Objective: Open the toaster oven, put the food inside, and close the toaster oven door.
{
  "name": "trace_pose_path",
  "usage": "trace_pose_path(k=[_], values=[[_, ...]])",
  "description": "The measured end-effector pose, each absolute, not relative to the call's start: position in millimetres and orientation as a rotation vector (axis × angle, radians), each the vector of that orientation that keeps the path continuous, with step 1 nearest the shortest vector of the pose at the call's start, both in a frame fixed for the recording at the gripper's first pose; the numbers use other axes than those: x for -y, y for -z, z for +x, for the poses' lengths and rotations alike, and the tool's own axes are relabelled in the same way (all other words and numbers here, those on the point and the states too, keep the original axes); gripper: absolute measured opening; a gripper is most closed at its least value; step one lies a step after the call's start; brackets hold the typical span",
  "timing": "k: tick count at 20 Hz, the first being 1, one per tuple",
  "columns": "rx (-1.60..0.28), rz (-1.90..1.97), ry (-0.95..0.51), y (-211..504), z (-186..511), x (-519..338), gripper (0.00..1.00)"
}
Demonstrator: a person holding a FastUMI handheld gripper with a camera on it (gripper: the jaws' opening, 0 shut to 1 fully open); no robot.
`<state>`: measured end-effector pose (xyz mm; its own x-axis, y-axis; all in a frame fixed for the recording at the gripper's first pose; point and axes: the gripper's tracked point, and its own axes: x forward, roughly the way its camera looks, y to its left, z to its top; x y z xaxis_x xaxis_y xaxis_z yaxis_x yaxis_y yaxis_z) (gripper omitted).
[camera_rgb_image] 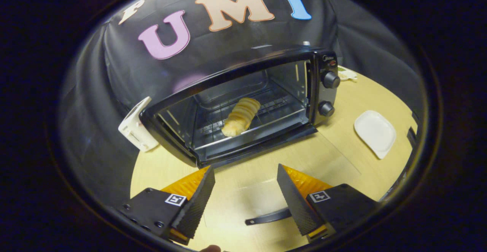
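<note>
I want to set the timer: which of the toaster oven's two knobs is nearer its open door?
The lower knob, directly below the upper knob. It sits closest to the oven's base, where the door is hinged. The open gripper hovers apart.

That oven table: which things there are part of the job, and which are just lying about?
Part of the job:
- toaster oven, door down
- bread roll on the rack inside
- gripper, fingers open and empty, above the lowered door

Just lying about:
- white plate beside the oven
- white plastic piece at its other side
</note>
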<state>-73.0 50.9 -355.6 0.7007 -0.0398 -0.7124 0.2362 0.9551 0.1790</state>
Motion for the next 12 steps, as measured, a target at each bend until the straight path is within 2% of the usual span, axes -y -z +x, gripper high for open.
trace_pose_path(k=[12], values=[[-0.904,0.059,0.071,377,-160,-23,1.00]])
